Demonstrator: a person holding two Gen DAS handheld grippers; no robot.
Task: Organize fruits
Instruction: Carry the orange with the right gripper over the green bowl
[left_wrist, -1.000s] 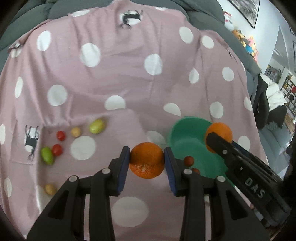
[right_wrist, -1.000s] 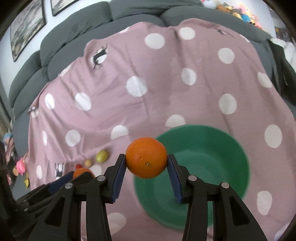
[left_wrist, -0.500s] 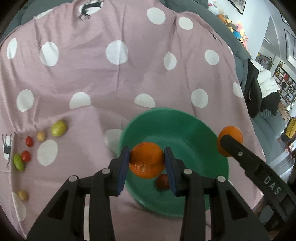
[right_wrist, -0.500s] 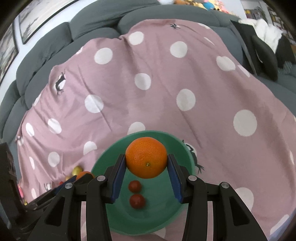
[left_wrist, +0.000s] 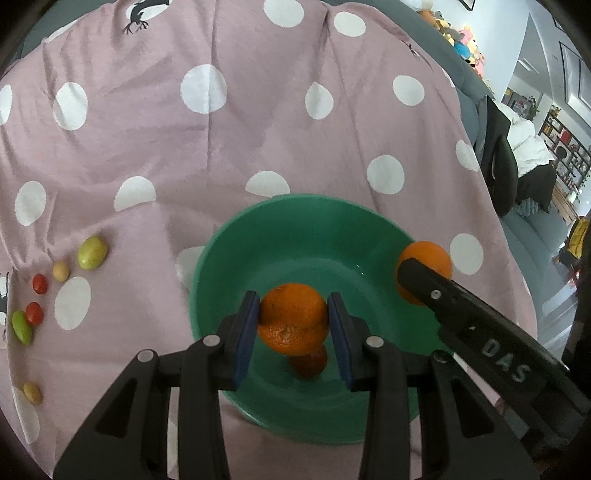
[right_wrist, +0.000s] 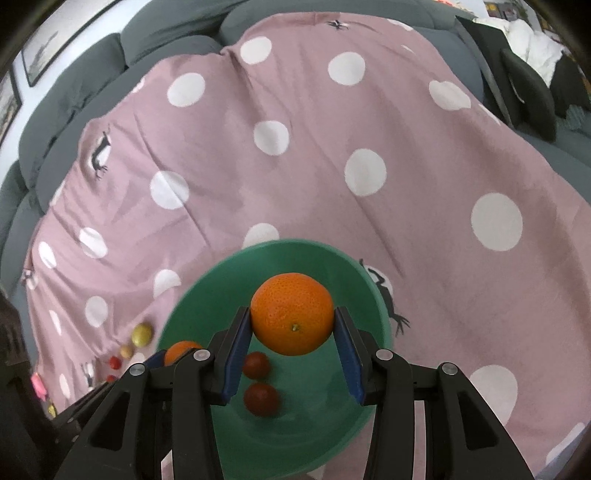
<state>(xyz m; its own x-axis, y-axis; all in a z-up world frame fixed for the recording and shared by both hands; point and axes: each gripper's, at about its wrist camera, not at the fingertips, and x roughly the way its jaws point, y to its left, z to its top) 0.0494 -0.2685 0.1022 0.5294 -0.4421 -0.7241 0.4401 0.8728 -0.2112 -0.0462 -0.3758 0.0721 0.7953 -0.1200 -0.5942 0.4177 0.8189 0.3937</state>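
Note:
My left gripper (left_wrist: 292, 328) is shut on an orange (left_wrist: 293, 315) and holds it over the green bowl (left_wrist: 221, 258). My right gripper (right_wrist: 291, 343) is shut on a second orange (right_wrist: 291, 317), also over the bowl (right_wrist: 369, 295); it shows in the left wrist view (left_wrist: 424, 262) at the bowl's right rim. Two small dark red fruits (right_wrist: 258, 387) lie in the bowl. The left gripper's orange shows at the bowl's left rim in the right wrist view (right_wrist: 181, 350).
The bowl sits on a pink polka-dot cloth (left_wrist: 258, 129) over a grey sofa (right_wrist: 110, 66). Several small fruits lie on the cloth to the left: a yellow-green one (left_wrist: 92, 252), red ones (left_wrist: 34, 313), a green one (left_wrist: 21, 326) and small yellow ones (left_wrist: 32, 392).
Both grippers have moved with their oranges from beside the bowl to over it. The bowl now fills the lower middle of both views.

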